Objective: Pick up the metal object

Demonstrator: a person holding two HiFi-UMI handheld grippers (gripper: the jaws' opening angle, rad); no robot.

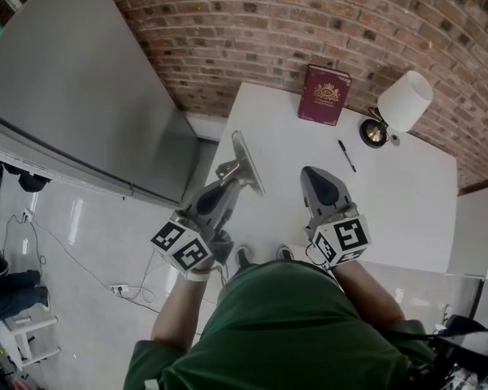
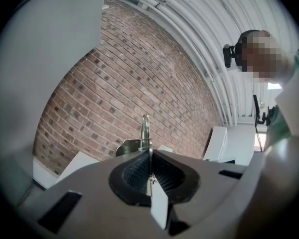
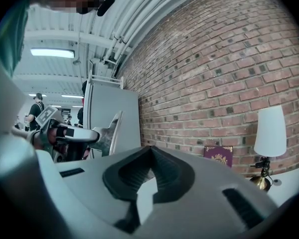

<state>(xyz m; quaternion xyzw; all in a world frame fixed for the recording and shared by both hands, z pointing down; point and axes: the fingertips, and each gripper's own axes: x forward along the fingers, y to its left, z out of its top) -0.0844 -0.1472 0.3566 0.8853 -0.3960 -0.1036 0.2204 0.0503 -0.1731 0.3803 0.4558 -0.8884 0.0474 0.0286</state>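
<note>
The metal object (image 1: 246, 161) is a thin shiny plate with a small bracket. It stands on edge in the air above the left edge of the white table (image 1: 407, 210), with my left gripper (image 1: 230, 175) shut on its lower part. In the left gripper view the plate (image 2: 145, 128) rises thin and upright from between the pressed pads of that gripper (image 2: 149, 156). Over the table's near part, to the right, my right gripper (image 1: 309, 172) is shut with nothing in it. The right gripper view shows its closed jaws (image 3: 150, 148) and the held plate (image 3: 112, 131) off to the left.
A burgundy book (image 1: 324, 94) leans at the brick wall at the table's back. A white-shaded lamp with a brass foot (image 1: 403, 104) stands at the back right, and a black pen (image 1: 346, 156) lies near it. A large grey cabinet (image 1: 73, 80) stands left of the table.
</note>
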